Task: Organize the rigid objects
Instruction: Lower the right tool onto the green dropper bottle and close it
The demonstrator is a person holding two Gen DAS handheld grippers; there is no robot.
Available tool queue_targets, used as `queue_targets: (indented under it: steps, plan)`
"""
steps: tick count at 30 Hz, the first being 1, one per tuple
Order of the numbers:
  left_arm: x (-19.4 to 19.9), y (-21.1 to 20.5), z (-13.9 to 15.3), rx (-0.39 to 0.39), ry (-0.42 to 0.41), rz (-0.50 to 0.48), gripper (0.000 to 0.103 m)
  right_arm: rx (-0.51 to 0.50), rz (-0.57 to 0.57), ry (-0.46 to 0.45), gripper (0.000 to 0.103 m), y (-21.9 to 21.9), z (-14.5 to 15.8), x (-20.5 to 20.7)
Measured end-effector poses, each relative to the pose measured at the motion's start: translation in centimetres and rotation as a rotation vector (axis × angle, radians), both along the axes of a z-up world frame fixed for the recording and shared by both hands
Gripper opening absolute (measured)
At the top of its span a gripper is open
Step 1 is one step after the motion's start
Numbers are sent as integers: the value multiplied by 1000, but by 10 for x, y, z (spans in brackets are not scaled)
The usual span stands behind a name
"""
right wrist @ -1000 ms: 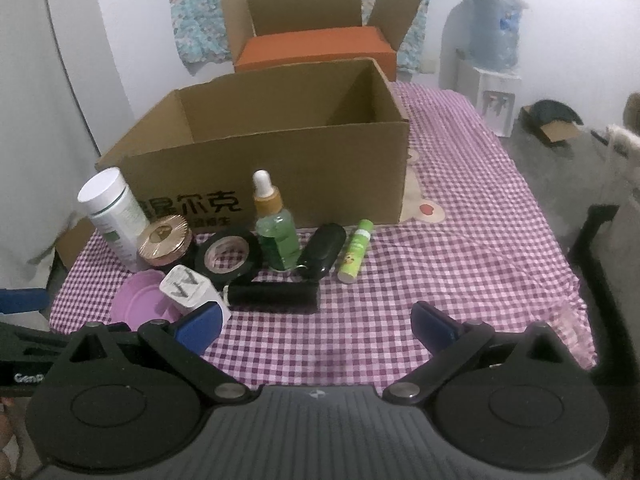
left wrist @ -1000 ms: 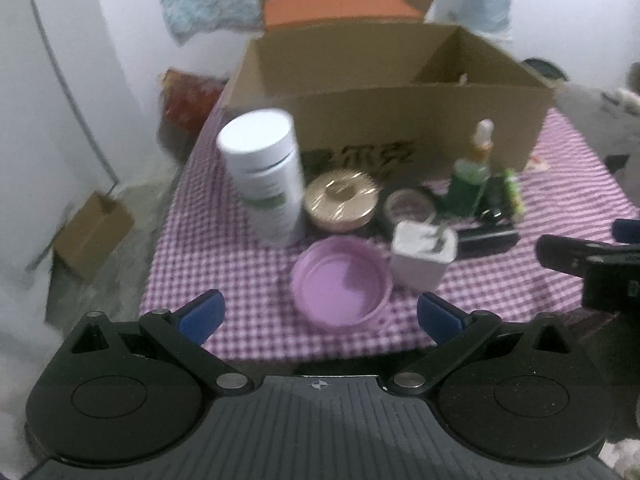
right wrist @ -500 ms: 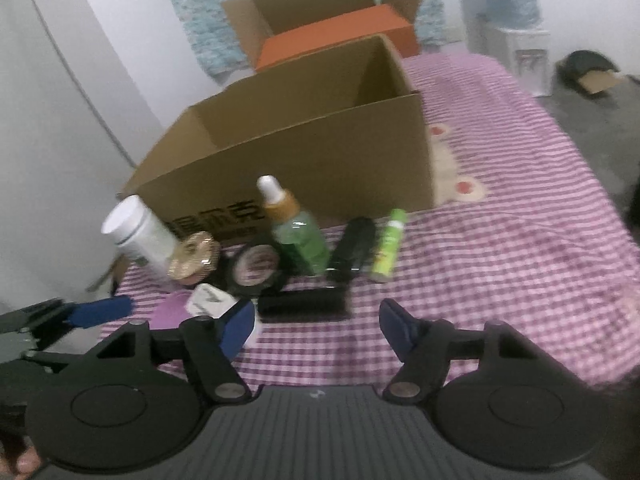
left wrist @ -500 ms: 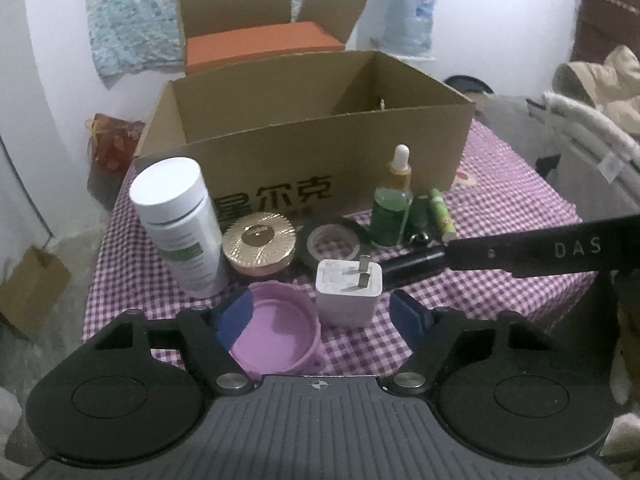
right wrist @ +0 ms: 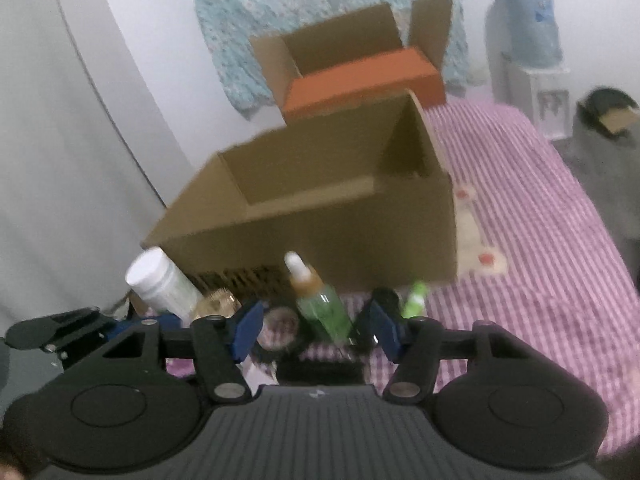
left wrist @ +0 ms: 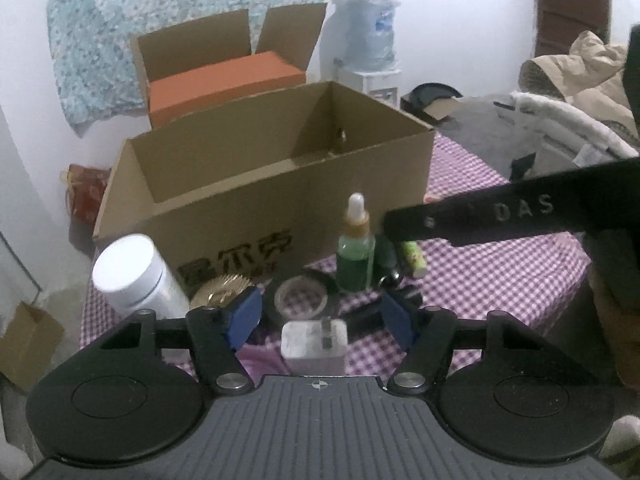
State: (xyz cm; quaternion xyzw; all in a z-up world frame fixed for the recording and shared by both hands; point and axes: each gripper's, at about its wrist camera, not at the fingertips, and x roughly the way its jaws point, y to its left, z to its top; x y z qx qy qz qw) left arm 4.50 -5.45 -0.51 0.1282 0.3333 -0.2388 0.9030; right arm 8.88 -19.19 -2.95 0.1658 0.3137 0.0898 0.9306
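Small items line the front of an open cardboard box (left wrist: 280, 184) on a purple checked cloth. My left gripper (left wrist: 320, 316) hangs over the white plug adapter (left wrist: 314, 344) and black tape roll (left wrist: 302, 300), and its jaws are closing without touching either. A white jar (left wrist: 132, 272) and gold lid (left wrist: 220, 292) sit to the left. My right gripper (right wrist: 316, 328) has its jaws closing, with the green dropper bottle (right wrist: 320, 308) seen between the pads, untouched. A black cylinder (right wrist: 320, 372) lies just below. A lime tube (right wrist: 416, 300) is to the right.
A second box holding an orange carton (left wrist: 224, 80) stands behind. A water dispenser (left wrist: 370, 40) is at the back right and a jacket (left wrist: 580, 80) at the far right. The right gripper's black arm (left wrist: 520, 208) crosses the left wrist view. The checked cloth (right wrist: 540, 220) stretches right.
Both grippers' jaws have narrowed and both have moved in closer over the row of items. The right gripper's arm has come across the left wrist view.
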Motion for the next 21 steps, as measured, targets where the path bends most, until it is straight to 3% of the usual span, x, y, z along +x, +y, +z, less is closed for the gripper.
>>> queue_targets:
  steps: [8, 14, 21]
  plan:
    - [22, -27, -1, 49, -58, -50, 57, -14, 51, -38, 41, 4, 3, 29]
    - [37, -43, -9, 60, -42, -79, 48, -10, 100, -18, 26, 0, -1, 48]
    - [47, -53, -17, 60, -5, -81, 25, 8, 146, 9, 18, -1, -9, 54]
